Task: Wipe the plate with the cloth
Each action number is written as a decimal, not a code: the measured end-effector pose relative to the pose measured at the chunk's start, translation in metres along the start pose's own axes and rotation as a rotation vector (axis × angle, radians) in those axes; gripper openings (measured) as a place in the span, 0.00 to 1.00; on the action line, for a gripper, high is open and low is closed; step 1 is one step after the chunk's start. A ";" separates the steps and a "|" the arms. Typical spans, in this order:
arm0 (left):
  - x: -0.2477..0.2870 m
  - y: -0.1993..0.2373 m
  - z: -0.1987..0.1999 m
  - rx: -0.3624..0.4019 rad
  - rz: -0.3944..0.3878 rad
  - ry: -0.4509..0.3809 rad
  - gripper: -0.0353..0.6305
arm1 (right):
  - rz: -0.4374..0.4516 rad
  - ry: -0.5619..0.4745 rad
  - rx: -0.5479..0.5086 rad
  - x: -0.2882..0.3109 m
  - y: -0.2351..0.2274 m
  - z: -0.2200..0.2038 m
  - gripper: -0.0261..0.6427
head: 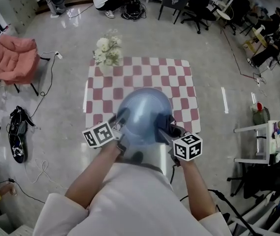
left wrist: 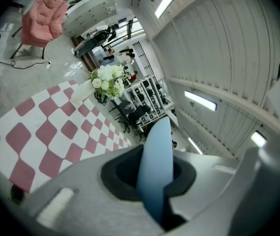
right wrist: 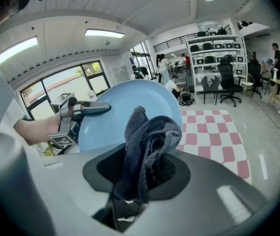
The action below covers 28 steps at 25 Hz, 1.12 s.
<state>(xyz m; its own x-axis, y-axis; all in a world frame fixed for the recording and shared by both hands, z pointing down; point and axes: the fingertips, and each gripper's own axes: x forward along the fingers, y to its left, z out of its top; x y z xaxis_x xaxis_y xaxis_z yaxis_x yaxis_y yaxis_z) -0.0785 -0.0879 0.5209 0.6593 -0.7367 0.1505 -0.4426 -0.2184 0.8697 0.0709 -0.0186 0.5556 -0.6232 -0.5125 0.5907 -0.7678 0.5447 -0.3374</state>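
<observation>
Now the blue plate point(head: 144, 113) is up in the air in front of the person, over the red and white mat point(head: 181, 82) on the floor. It does not rest on anything. The left hand-held gripper point(head: 121, 121) is closed on its rim, at about 8 o'clock on the plate as seen from the head view. In the left gripper view the plate point(left wrist: 155, 166) shows edge-on, standing up from between the shut jaws.

The dark grey cloth point(right wrist: 147, 149) is bunched up and pinched in the right hand-held gripper point(right wrist: 132, 186), which is closed on it. From the head view that right hand-held gripper point(head: 167, 128) sits at about 4 o'clock on the plate, close to the rim.

What matters next is this. In the right gripper view the plate's wide face point(right wrist: 112, 119) is turned toward the cloth and lies at about 11 o'clock from it, just behind it. The left hand-held gripper point(right wrist: 80, 108) shows at the plate's 9 o'clock edge there. I cannot tell if the cloth touches the plate yet. The right hand is the one with the cloth, so I think it should push forward and a bit left, then rub round the face. The left hand should just hold the plate steady.

White flowers point(head: 108, 50) stand at the mat's far edge, at about 11 o'clock, well apart from all this.
</observation>
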 end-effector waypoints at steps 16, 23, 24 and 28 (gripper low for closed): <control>0.007 -0.013 -0.002 0.026 0.019 -0.042 0.11 | 0.210 0.062 -0.171 0.018 0.075 -0.007 0.22; 0.015 -0.025 -0.022 0.029 -0.039 0.008 0.11 | 0.409 0.105 -0.274 0.010 0.111 -0.005 0.22; 0.016 -0.027 -0.024 0.025 -0.046 0.007 0.11 | 0.429 0.095 -0.277 0.007 0.114 -0.001 0.22; 0.019 -0.037 -0.032 0.050 -0.064 0.015 0.11 | 0.483 0.078 -0.305 0.005 0.119 0.006 0.22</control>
<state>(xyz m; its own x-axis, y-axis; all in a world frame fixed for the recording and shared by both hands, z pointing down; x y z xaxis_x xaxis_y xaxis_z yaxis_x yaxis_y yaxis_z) -0.0303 -0.0729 0.5067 0.6959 -0.7108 0.1024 -0.4288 -0.2968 0.8532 -0.0250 0.0399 0.5143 -0.8706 -0.1142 0.4785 -0.3144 0.8772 -0.3628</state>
